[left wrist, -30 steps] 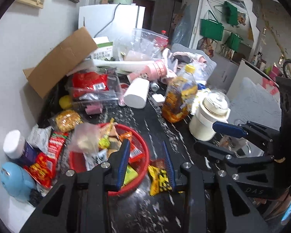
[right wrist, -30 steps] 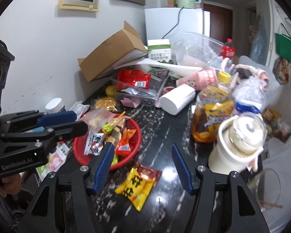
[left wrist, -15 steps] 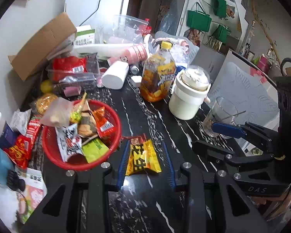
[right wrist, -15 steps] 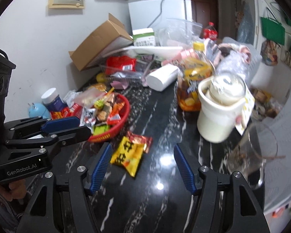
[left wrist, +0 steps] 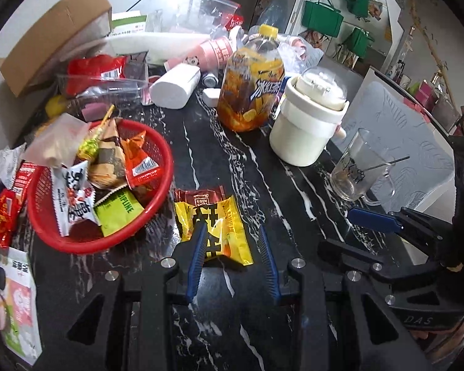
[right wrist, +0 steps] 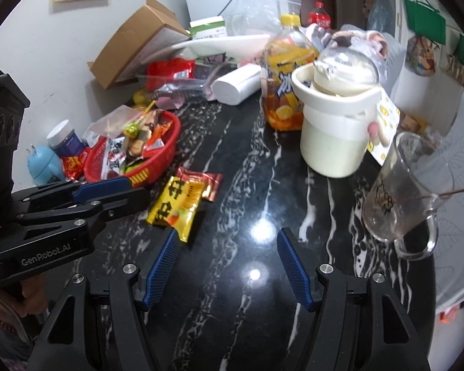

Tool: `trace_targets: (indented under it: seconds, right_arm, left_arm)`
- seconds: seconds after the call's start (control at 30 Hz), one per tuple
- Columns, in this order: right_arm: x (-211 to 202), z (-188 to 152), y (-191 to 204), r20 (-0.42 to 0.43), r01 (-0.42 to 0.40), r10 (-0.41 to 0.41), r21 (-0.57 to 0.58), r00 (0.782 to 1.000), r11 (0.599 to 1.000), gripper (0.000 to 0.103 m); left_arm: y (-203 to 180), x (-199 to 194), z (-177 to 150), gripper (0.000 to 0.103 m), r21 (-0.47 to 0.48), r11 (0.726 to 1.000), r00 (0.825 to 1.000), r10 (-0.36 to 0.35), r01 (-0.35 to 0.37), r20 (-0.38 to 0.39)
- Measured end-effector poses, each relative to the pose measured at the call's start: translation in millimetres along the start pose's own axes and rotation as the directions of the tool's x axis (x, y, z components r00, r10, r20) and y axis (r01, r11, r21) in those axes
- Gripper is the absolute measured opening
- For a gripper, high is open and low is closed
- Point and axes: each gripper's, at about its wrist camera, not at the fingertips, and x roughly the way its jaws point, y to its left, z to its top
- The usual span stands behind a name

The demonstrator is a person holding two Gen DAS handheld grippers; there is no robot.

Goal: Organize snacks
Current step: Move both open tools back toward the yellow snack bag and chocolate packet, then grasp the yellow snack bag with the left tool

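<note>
Now the left gripper (left wrist: 232,241) is a little open around the low end of the yellow snack pack (left wrist: 215,227), pads not squeezing it. Right gripper (right wrist: 227,256) gapes wide over bare black table (right wrist: 256,160). At middle left sits the red basket (left wrist: 157,198), full of snacks.

Even, bright indoor light. Two white glare spots shine on the glossy black table (right wrist: 232,185). Fisheye bending curves the edges, with dark corners.

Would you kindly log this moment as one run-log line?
left gripper open, at yellow packet | right gripper open, empty | red basket holds snacks
</note>
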Motion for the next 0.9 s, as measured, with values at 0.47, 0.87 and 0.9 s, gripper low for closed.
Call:
trace_targets:
  seconds: [0.47, 0.87, 0.9]
  right_arm:
    - [27, 1, -16, -0.035, -0.029, 0.030, 0.022, 0.999, 0.999, 0.066]
    - [40, -1, -19, -0.056, -0.052, 0.054, 0.039, 0.997, 0.998, 0.066]
    - [41, -1, -19, -0.056, -0.053, 0.055, 0.041, 0.997, 0.998, 0.066]
  left_arm:
    - [15, 50, 2, 0.033, -0.063, 0.997, 0.997, 0.030, -0.034, -0.076]
    - [17, 69, 3, 0.042, -0.052, 0.997, 0.992, 0.051, -0.057, -0.116]
    - [16, 70, 4, 0.042, -0.052, 0.997, 0.992, 0.053, -0.060, -0.117]
